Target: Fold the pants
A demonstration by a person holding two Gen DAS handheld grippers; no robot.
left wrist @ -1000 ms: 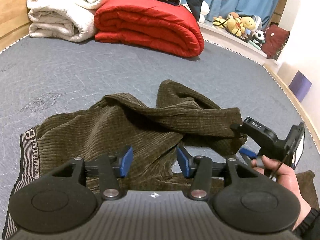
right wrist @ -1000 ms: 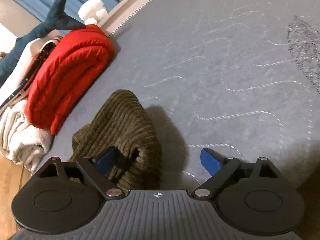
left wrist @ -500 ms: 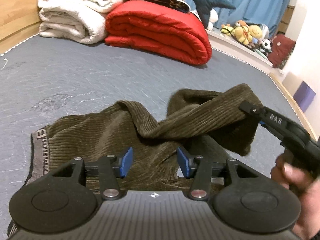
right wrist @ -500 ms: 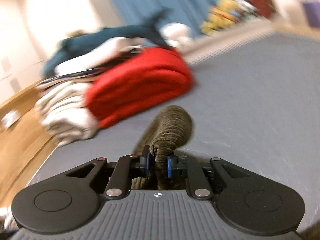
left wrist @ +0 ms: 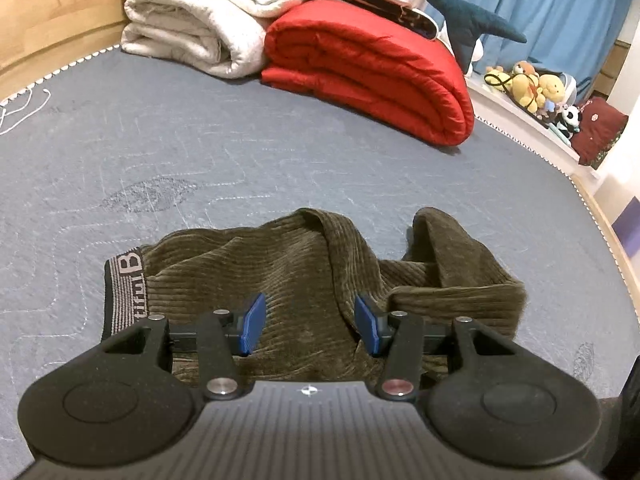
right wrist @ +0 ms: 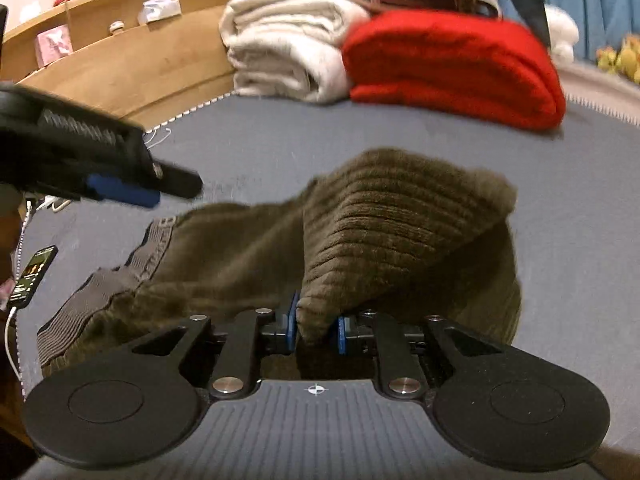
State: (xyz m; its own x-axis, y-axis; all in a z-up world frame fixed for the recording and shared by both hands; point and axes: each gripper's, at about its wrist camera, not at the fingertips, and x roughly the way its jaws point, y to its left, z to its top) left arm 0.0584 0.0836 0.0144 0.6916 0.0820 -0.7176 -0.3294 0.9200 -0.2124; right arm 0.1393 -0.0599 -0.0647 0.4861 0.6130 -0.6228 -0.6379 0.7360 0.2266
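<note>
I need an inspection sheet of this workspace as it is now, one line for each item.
Surface: grey quilted mattress, stitched pattern.
Job's things: olive corduroy pants lie crumpled, one leg end lifted; waistband at left.
Clutter: white blanket, red quilt, shark toy, phone.
Grippers: left gripper open above the pants; right gripper shut on the leg end.
Cables: white cable plugged into the phone.
Surroundings: wooden bed frame, blue curtain, stuffed toys.
</note>
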